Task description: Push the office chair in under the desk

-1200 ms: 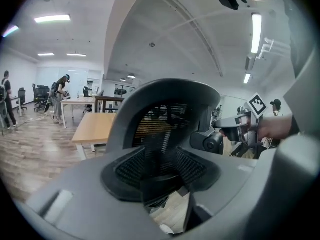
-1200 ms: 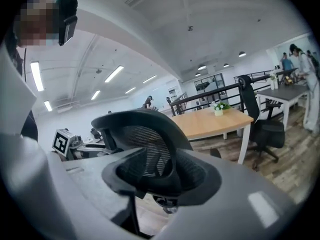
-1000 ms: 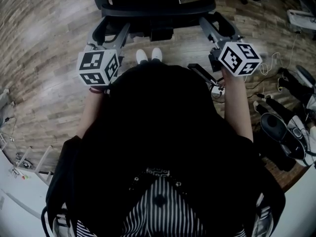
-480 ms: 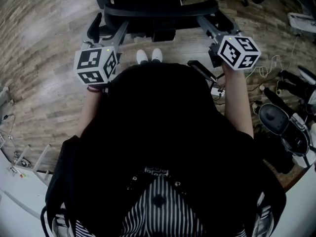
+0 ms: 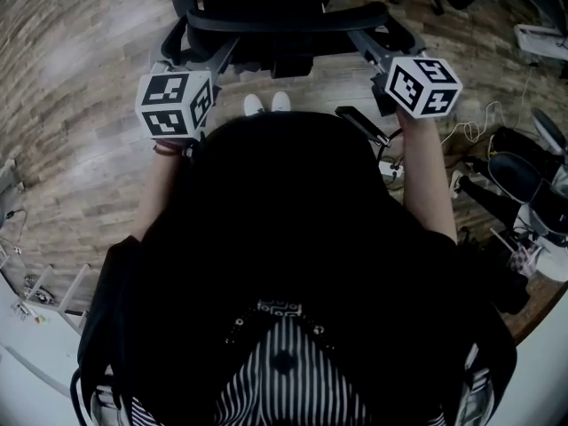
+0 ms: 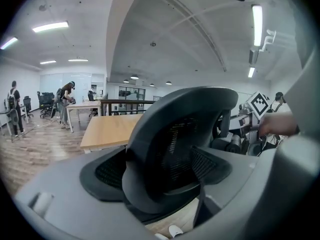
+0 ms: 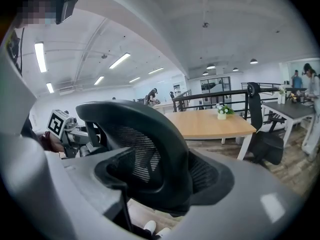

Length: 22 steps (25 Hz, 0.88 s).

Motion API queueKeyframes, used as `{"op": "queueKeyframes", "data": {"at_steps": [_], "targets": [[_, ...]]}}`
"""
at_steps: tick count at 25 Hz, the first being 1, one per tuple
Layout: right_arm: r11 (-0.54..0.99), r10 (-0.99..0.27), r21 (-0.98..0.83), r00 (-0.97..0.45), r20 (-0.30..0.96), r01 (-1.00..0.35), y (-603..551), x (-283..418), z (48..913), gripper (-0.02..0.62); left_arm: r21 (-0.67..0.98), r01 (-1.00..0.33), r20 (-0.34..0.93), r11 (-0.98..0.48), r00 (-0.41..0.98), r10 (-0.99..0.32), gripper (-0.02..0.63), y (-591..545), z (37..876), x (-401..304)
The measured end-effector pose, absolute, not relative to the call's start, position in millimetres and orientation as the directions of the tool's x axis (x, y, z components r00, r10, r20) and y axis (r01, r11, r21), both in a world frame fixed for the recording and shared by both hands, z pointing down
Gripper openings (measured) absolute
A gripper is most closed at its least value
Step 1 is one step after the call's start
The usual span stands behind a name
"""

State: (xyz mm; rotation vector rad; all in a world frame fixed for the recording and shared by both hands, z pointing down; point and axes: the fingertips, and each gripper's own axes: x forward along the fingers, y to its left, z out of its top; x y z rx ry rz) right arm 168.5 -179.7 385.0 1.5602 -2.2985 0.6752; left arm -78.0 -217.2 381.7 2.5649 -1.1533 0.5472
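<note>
The black mesh office chair [image 5: 282, 11] stands right in front of me, its back turned to me. My left gripper [image 5: 202, 44] is at the left end of the backrest's top rim and my right gripper [image 5: 377, 34] at the right end. Both sets of jaws are opening, with the rim between them and the pads off it. In the left gripper view the chair back [image 6: 175, 144] fills the gap between the grey jaws, and the wooden desk [image 6: 112, 129] lies beyond. The right gripper view shows the same chair back [image 7: 145, 154] and desk [image 7: 210, 124].
White shoes [image 5: 266, 103] stand on the wood floor just behind the chair. Cables and dark gear [image 5: 497, 167] lie on the floor at the right. A small plant [image 7: 221, 111] sits on the desk, another black chair [image 7: 262, 134] stands beside it, and people stand farther off [image 6: 65, 104].
Both grippers have moved a little forward toward the chair back, and their jaws have spread wider around its top rim.
</note>
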Motion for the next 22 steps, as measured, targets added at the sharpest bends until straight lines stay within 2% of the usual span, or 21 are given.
{"op": "queueKeyframes", "data": {"at_steps": [10, 17, 22], "targets": [[0.275, -0.773, -0.173, -0.324, 0.545, -0.946, -190, 180, 410, 0.322, 0.060, -0.772, 0.468, -0.632, 0.581, -0.665, 0.420, -230, 402, -71], [0.294, -0.766, -0.265, -0.392, 0.509, -0.918, -199, 184, 415, 0.322, 0.028, -0.794, 0.447, -0.607, 0.553, -0.703, 0.417, -240, 404, -67], [0.311, -0.758, -0.235, -0.389, 0.524, -0.921, -198, 183, 413, 0.302, 0.022, -0.811, 0.424, -0.585, 0.537, -0.729, 0.419, -240, 402, -70]]}}
